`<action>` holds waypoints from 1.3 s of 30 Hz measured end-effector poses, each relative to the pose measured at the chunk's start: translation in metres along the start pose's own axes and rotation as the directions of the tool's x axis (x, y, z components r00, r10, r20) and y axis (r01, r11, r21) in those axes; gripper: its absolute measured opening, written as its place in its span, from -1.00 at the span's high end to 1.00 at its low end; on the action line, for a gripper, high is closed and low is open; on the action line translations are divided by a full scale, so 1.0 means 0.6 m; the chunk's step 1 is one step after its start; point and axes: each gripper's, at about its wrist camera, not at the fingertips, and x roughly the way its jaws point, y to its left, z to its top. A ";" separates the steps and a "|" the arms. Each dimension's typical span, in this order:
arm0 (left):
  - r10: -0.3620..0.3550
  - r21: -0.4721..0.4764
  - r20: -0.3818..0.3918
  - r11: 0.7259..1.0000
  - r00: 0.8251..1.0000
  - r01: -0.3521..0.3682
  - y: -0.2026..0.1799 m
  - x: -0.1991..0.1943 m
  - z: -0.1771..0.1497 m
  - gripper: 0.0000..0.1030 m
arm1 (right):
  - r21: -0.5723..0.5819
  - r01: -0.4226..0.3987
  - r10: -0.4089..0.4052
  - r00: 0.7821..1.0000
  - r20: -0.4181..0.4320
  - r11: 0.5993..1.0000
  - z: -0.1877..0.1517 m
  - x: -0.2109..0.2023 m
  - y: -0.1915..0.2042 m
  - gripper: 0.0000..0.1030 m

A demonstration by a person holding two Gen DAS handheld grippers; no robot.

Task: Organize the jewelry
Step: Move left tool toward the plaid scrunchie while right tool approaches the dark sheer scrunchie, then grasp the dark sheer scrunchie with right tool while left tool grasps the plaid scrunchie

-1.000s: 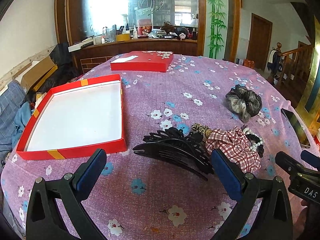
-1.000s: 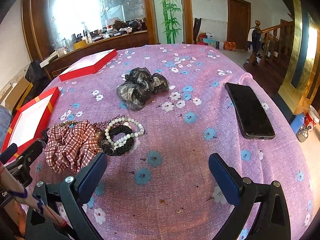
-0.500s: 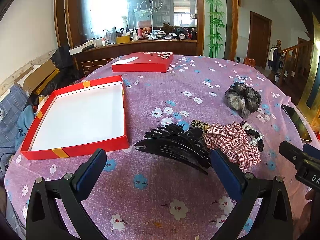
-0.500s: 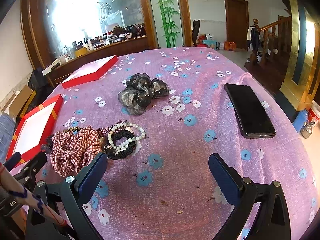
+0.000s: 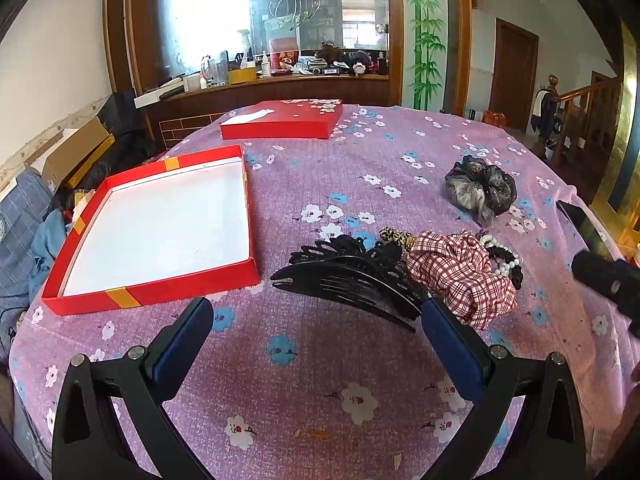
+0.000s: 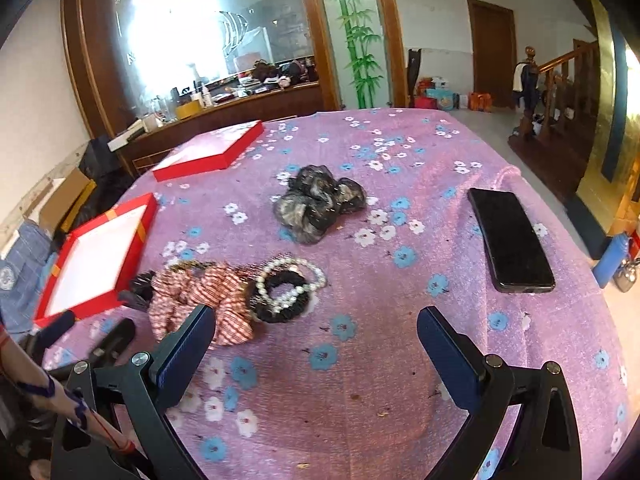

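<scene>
An open red box (image 5: 158, 228) with a white floor lies on the purple flowered tablecloth, left of my open, empty left gripper (image 5: 316, 344). Just ahead of it lie black hair claws (image 5: 352, 276), a red checked scrunchie (image 5: 464, 276), a pearl bracelet with a black hair tie (image 5: 506, 258) and a leopard-print tie (image 5: 394, 236). A grey-black scrunchie (image 5: 482, 190) lies farther right. My right gripper (image 6: 316, 344) is open and empty, near the checked scrunchie (image 6: 200, 300), the pearl bracelet (image 6: 290, 284) and the grey scrunchie (image 6: 316, 204).
The red box lid (image 5: 282, 120) lies at the table's far side. A black phone (image 6: 510, 238) lies near the right table edge. A wooden counter with clutter (image 5: 280, 76) stands behind the table. The red box (image 6: 98, 256) shows at left in the right wrist view.
Both grippers have drawn back and risen a little from the pile. The right gripper has turned slightly left. Nothing on the table has moved.
</scene>
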 end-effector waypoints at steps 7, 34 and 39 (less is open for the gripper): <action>-0.039 -0.016 -0.046 0.999 0.998 0.038 0.040 0.002 0.015 -1.00 | -0.025 -0.025 0.024 0.999 -0.035 0.999 0.069 -0.003 0.008 -0.90; -0.201 -0.090 -0.139 0.978 0.970 0.190 0.134 0.005 0.048 -1.00 | 0.132 -0.008 0.039 0.970 -0.240 0.991 0.161 0.248 -0.041 0.75; -0.307 -0.067 -0.161 0.952 0.938 0.300 0.091 0.003 0.062 -1.00 | 0.159 -0.073 0.089 0.991 -0.100 0.985 0.154 0.161 -0.038 0.75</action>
